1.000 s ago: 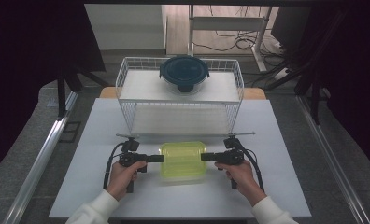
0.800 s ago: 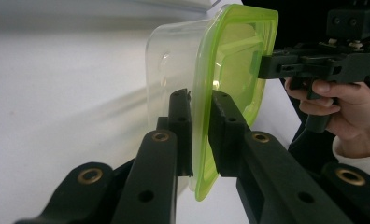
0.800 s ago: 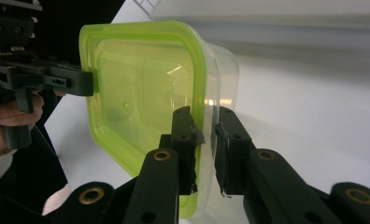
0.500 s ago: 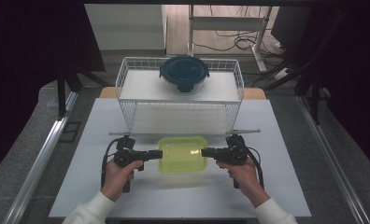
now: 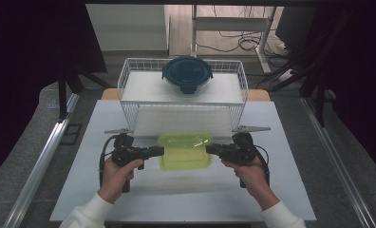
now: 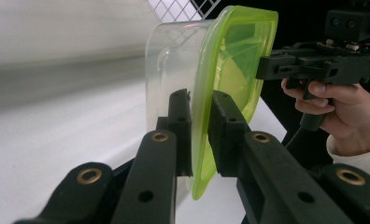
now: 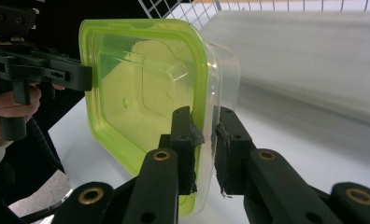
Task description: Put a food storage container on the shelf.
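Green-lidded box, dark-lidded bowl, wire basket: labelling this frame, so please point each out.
green-lidded box (image 5: 185,151), high view, middle of its lid.
dark-lidded bowl (image 5: 187,73), high view, centre of its lid.
wire basket (image 5: 129,102), high view, left wall.

Left gripper (image 6: 199,133) jaws clamping green-lidded container (image 6: 230,70) rim — other gripper (image 6: 267,67) opposite

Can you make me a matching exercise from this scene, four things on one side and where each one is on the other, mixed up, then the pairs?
Things:
1. green-lidded box
2. dark-lidded bowl
3. left gripper
4. right gripper

Places or states:
A. in the wire basket
B. clamped on the box's right edge
C. held between the two grippers, over the table
D. clamped on the box's left edge

Pairs: 1-C, 2-A, 3-D, 4-B
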Tool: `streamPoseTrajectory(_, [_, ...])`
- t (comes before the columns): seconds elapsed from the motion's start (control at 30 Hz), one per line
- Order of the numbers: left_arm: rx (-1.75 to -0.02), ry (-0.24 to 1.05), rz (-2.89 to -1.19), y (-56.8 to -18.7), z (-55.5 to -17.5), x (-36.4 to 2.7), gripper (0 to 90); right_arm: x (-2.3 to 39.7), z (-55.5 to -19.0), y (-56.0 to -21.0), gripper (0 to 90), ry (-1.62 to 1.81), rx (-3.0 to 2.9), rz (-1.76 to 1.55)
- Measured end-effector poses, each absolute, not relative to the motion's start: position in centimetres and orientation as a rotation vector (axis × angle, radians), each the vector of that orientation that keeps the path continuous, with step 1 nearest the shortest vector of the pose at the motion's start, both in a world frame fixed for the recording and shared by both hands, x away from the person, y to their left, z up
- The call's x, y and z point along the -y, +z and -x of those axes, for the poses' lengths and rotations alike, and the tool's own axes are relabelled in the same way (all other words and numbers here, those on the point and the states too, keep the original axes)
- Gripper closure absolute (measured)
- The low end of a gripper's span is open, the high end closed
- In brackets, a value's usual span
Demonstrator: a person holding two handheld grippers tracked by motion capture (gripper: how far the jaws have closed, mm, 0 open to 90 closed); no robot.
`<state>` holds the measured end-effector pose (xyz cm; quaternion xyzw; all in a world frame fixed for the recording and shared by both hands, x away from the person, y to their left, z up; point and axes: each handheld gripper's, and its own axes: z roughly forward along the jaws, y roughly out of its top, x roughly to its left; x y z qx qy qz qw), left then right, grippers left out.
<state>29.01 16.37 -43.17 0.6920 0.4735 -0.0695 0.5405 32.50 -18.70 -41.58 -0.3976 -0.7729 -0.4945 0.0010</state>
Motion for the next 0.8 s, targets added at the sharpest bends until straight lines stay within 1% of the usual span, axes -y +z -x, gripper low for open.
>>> streamPoseTrajectory(0.8, [-1.040, -0.055, -1.626, -36.8, -29.4, -17.1, 80.1, 18.0, -32.7, -35.0, 78.2, -1.698, 2.474, 1.172])
